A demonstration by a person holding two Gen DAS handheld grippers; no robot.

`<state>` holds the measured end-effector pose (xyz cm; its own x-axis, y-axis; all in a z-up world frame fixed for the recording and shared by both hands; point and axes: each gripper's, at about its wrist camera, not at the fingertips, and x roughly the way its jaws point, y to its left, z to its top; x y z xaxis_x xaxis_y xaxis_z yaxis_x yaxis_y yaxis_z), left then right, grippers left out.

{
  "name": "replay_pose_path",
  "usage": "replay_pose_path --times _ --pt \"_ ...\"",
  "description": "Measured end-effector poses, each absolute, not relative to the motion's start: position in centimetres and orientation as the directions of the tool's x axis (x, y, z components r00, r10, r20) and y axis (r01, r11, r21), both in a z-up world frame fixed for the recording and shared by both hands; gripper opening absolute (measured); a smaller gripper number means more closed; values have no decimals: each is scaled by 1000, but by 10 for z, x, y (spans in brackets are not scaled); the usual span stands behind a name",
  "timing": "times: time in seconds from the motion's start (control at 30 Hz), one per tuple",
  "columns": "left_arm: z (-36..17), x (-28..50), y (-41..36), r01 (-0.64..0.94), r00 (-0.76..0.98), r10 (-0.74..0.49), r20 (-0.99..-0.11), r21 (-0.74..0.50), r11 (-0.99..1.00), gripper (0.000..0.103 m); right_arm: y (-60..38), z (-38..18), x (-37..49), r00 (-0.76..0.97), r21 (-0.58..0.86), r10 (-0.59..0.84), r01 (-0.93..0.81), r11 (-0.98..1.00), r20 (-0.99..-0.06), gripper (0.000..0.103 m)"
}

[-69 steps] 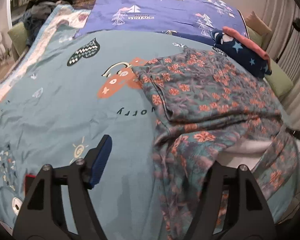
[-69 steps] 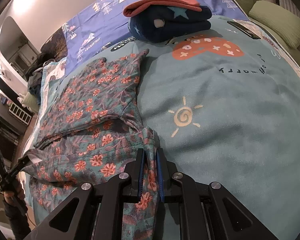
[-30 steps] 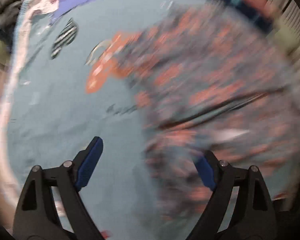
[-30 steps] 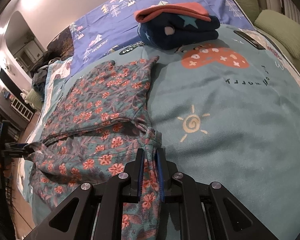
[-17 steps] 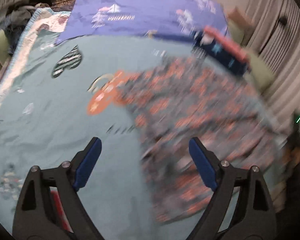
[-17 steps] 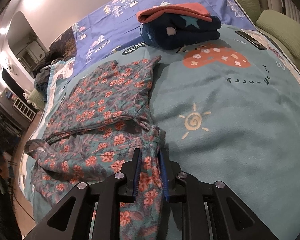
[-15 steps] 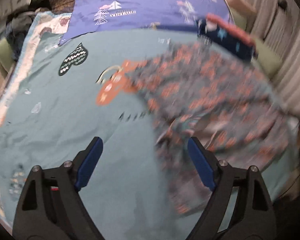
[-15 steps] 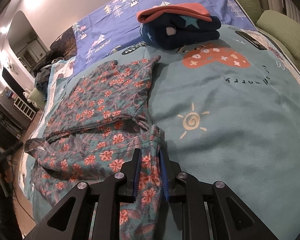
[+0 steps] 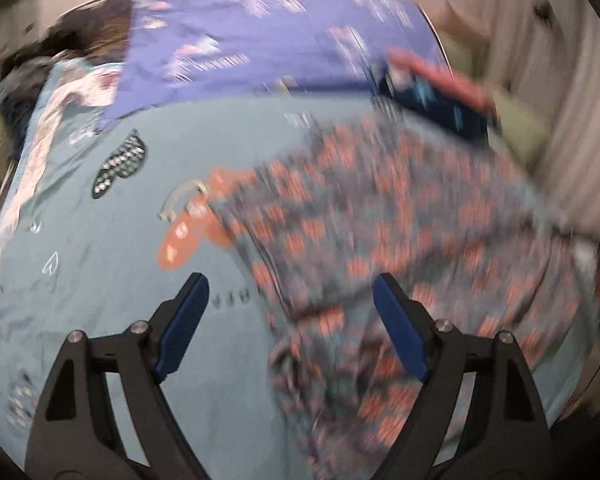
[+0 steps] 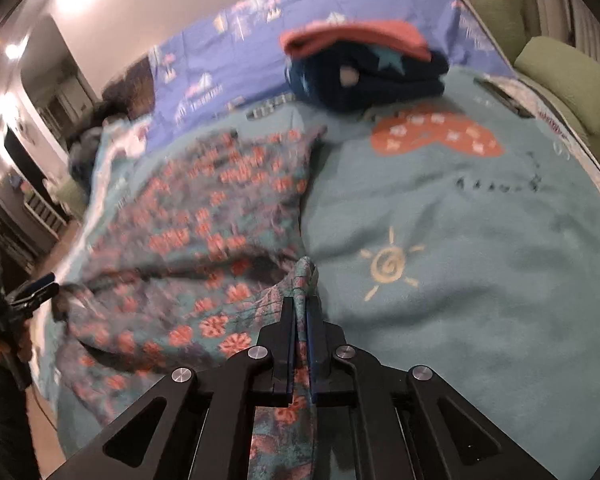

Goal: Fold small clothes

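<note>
A teal garment with coral flowers [image 9: 380, 220] lies partly folded on the teal blanket [image 9: 100, 260]; this view is motion-blurred. My left gripper [image 9: 288, 292] hovers open over the garment's left edge, and its blue pads touch nothing. In the right wrist view the same garment [image 10: 220, 208] spreads to the left. My right gripper [image 10: 300, 312] is shut on a pinched fold at the garment's near right corner. The left gripper [image 10: 32, 292] shows small at the far left, beside the garment's other corner.
A folded stack of navy star cloth under a coral piece [image 10: 364, 64] sits at the back of the bed. A purple sheet [image 9: 260, 40] covers the head end. Green pillows [image 10: 568, 76] line the right side. A person's hand [image 10: 4, 348] holds the left gripper.
The right jaws have squeezed tighter on the fold. The left gripper stays open while its view swings across the bed. The garment's left side has shifted and blurs.
</note>
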<state>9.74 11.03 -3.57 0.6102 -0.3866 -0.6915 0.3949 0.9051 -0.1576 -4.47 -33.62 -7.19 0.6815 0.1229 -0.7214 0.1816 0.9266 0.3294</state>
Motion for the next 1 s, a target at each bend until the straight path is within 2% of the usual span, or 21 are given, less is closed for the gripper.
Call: replay_pose_path --times 0.07,0.17,0.4,0.53,0.6,0.63,0.67,0.73,0.87,0.93,1.0 --pt "-23 100 130 329 646 -407 -645 -246 912 85 -344 -62 -50 713 352 117 192 916 -691 3" --pt "-20 94 142 327 646 -413 -642 -256 910 85 -353 -55 -51 732 377 109 212 901 -672 3" --pt "-60 60 111 495 572 -308 -760 21 868 85 -359 -77 -39 679 388 122 255 886 -724 4" --pt "-70 70 85 532 587 -277 -760 105 840 80 -357 -84 -34 666 394 126 269 879 -735 4" --pt "-70 80 74 551 595 -286 -751 122 826 66 -357 -84 -34 665 400 128 274 875 -736 5" --pt "-69 89 65 575 579 -309 -754 110 810 38 -358 -84 -34 665 399 127 275 875 -736 5" --pt "-69 96 60 590 555 -330 -764 82 803 5 -358 -83 -34 665 399 125 277 874 -736 5" --pt "-71 115 56 585 505 -374 -778 -10 811 4 -359 -83 -35 665 404 125 282 870 -736 5" --pt "-70 134 65 524 489 -446 -749 -157 837 4 -360 -84 -38 663 405 126 286 868 -738 5" --pt "-72 131 72 508 481 -462 -745 -192 839 5 -361 -86 -38 658 405 131 284 869 -742 6" --pt "-75 126 74 514 470 -457 -755 -187 837 15 -361 -87 -37 651 410 146 275 869 -745 8"
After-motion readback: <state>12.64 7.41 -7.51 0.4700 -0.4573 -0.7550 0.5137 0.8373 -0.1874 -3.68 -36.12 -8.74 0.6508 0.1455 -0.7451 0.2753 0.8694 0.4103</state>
